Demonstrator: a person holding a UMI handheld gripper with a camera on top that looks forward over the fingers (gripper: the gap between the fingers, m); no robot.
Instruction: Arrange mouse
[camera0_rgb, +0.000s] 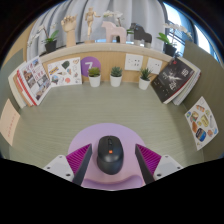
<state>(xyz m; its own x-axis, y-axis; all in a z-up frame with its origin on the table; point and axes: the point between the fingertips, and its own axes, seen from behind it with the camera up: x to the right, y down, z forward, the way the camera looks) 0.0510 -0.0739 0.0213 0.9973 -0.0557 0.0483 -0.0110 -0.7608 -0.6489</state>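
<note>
The black, rounded plastic computer mouse rests on a round lilac mat at the near edge of the pale green tabletop, between the two fingers of the gripper. The fingers stand apart, with a visible gap between each magenta pad and the mouse, so nothing is clamped. Judged from this, the mouse is either already placed or awaiting pickup; which one cannot be determined.

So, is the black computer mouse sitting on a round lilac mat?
Yes, the black computer mouse rests on the round lilac mat, between the open tongs, with gaps on both sides.
</note>
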